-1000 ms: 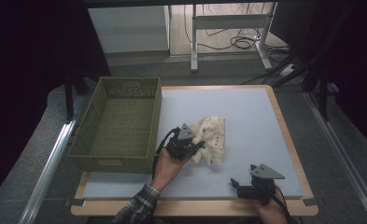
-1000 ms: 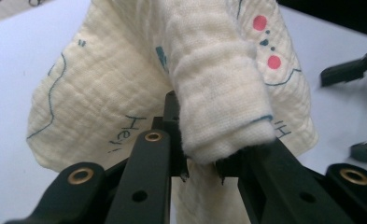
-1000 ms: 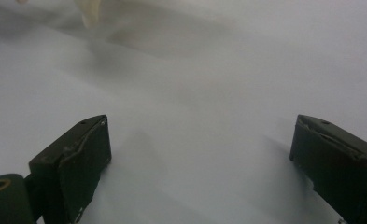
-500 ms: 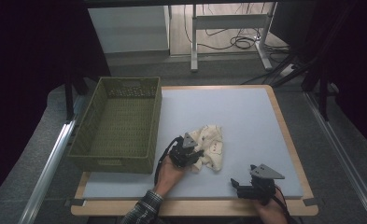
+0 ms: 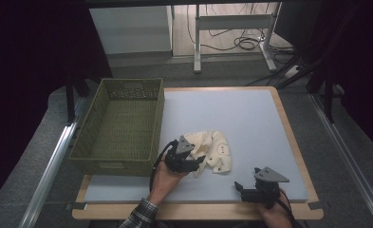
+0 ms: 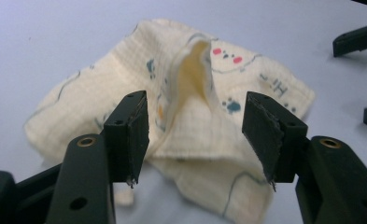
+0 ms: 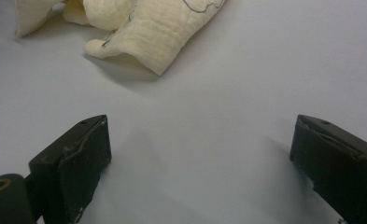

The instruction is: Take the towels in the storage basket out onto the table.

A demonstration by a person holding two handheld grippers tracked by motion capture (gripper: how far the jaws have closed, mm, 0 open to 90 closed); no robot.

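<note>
A cream cloth (image 5: pixel 216 151) printed with small animals lies crumpled on the pale blue table mat (image 5: pixel 231 114), just right of the basket. My left gripper (image 5: pixel 199 164) sits at the cloth's near-left edge. In the left gripper view its jaws have just been opening and now stand apart (image 6: pixel 195 135). A raised fold of the cloth (image 6: pixel 190 65) shows in the gap, and the pads do not press on it. My right gripper (image 5: pixel 241 186) rests low near the front right of the mat, open (image 7: pixel 200 154), with bare mat between its jaws and the cloth (image 7: pixel 158 28) farther off.
A green woven basket (image 5: pixel 113 164) stands on the left of the table, its right wall close to my left hand. The wooden table edge (image 5: pixel 288 128) frames the mat. Metal rails run along both sides, and a desk frame with cables stands beyond.
My left gripper came a little toward the near edge and lower with the cloth, then let it go; its jaws opened. The cloth now lies flatter. The right gripper stayed still.
</note>
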